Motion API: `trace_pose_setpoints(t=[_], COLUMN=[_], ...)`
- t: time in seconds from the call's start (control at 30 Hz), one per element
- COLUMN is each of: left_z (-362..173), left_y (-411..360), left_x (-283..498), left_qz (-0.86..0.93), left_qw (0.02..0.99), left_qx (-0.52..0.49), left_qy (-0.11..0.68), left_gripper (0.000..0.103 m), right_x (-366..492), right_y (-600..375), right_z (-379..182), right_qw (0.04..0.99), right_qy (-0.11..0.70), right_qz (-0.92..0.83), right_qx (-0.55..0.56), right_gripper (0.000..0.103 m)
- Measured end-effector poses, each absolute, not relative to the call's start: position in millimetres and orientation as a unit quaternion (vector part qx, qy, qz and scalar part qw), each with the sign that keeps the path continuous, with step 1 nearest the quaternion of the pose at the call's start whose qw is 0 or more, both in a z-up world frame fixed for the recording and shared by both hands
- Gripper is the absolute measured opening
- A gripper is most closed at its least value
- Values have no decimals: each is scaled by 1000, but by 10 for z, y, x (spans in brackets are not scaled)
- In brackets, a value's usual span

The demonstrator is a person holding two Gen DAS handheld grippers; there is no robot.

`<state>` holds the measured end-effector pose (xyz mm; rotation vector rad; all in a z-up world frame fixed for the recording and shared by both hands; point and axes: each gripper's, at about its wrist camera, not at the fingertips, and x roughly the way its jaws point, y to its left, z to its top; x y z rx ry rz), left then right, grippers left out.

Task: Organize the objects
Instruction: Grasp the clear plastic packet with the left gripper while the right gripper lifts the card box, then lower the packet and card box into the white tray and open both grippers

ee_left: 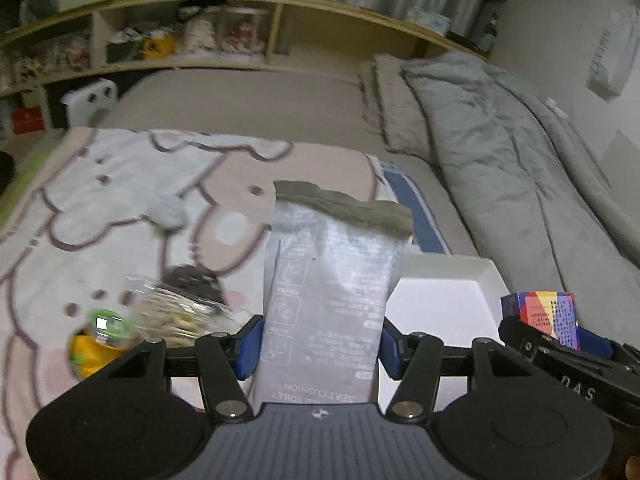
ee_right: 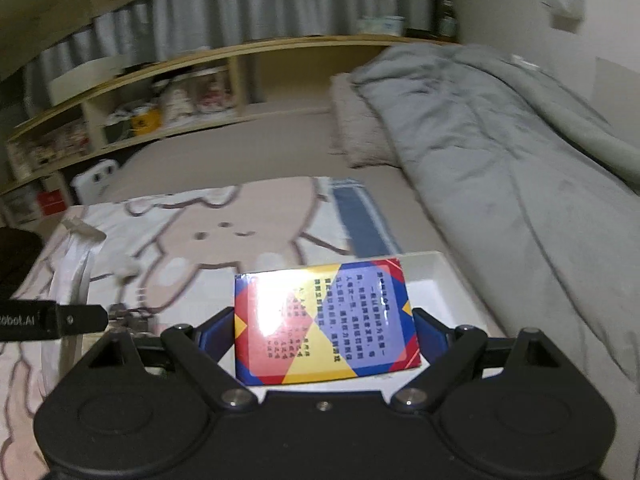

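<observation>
My left gripper (ee_left: 320,344) is shut on a grey toilet seat cushion packet (ee_left: 328,292), held upright above the bed. My right gripper (ee_right: 325,336) is shut on a colourful red, yellow and blue box (ee_right: 326,320), held over a white tray (ee_right: 440,276). The same box (ee_left: 548,316) and the right gripper show at the right of the left wrist view, beside the white tray (ee_left: 448,280). The packet (ee_right: 74,272) shows edge-on at the left of the right wrist view.
A clear bag of snacks (ee_left: 180,312) and a yellow bottle with a green cap (ee_left: 100,340) lie on the cartoon-print blanket (ee_left: 120,208). A grey duvet (ee_left: 512,168) lies to the right. A wooden shelf (ee_left: 180,40) with clutter runs behind the bed.
</observation>
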<state>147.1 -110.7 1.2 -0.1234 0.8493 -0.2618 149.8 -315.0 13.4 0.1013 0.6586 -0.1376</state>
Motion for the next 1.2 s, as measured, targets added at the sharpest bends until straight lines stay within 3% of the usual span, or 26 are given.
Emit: trace_pose_setpoints(t=[0.5,0.87,0.93,1.0,1.2], left_z=[-747,-970,-969,-960,-843], left_y=[-1674,-1738,-1702,-1681,-1670], left_x=[1616,1606,1585,1581,1594], left_qz=[-187,-203,-185,-168,-168], left_qw=[824,782,791,796,804], left_qx=[-170,-209,-224,-227,-214], left_qy=[508,551,539,535,529], left_gripper=[58,59,61,75,83], right_x=[1575,1609,1603,1590,1547], right_y=[-3641,-3767,-3790,-3807,-3836], right_z=[-323,-400,-408,-413,-428], right_qw=[909,899,897,895,894], right_qy=[393,414,417,421,427], right_qz=[-124,-130,-131,-130,-115], right_qx=[54,63,65,68,74], right_gripper=[91,91,91,91,91])
